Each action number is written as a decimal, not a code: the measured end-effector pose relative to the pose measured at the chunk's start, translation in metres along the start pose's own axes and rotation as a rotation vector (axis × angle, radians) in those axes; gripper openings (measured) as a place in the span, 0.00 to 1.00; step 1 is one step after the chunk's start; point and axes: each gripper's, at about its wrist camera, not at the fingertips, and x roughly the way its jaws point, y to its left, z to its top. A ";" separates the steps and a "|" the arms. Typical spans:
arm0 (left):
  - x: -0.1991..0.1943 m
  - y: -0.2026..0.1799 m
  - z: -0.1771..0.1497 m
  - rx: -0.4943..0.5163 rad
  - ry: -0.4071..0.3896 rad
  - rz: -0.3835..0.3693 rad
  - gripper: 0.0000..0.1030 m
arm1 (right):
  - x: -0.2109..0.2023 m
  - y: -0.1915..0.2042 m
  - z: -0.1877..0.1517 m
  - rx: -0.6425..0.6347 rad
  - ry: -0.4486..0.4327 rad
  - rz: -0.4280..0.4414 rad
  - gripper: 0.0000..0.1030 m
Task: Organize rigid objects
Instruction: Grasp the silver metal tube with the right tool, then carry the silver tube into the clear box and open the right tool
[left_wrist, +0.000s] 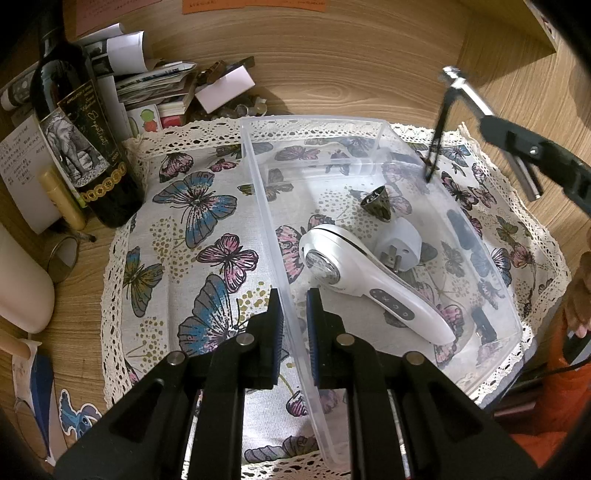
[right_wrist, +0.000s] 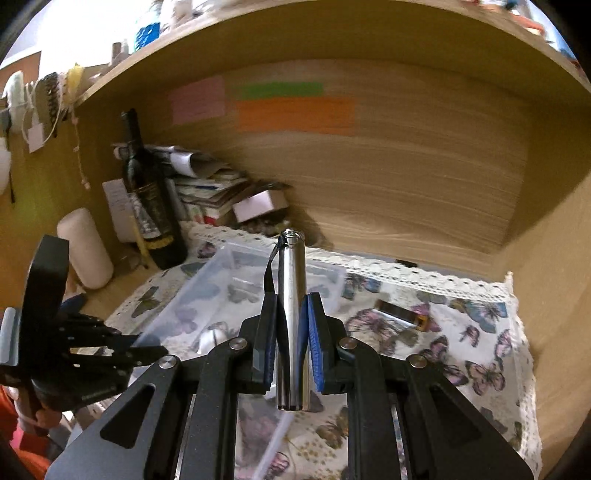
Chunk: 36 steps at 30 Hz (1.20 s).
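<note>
A clear plastic bin (left_wrist: 266, 206) sits on the butterfly cloth (left_wrist: 192, 236). Inside it lie a white lint shaver (left_wrist: 369, 280), a white plug adapter (left_wrist: 402, 243) and a small dark metal cone (left_wrist: 378, 203). My left gripper (left_wrist: 295, 325) is shut on the bin's left wall near its front. My right gripper (right_wrist: 291, 339) is shut on a silver metal flashlight (right_wrist: 291, 306) with a black wrist strap, held in the air above the bin (right_wrist: 221, 280); it also shows in the left wrist view (left_wrist: 491, 125), above the bin's right side.
A dark wine bottle (left_wrist: 77, 122), a stack of papers and booklets (left_wrist: 155, 85) and a white cylinder (left_wrist: 22, 284) stand at the left. A small brown rectangular object (right_wrist: 402, 314) lies on the cloth right of the bin. Wooden shelf walls enclose the back and right.
</note>
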 end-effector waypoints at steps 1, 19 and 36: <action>0.000 0.000 0.000 0.000 0.000 0.000 0.12 | 0.004 0.002 0.000 -0.006 0.009 0.009 0.14; 0.001 0.000 0.000 0.000 -0.002 0.000 0.12 | 0.066 0.018 -0.026 -0.048 0.247 0.088 0.14; 0.001 0.000 0.000 0.001 -0.003 -0.002 0.12 | 0.027 0.003 -0.012 -0.028 0.133 0.020 0.16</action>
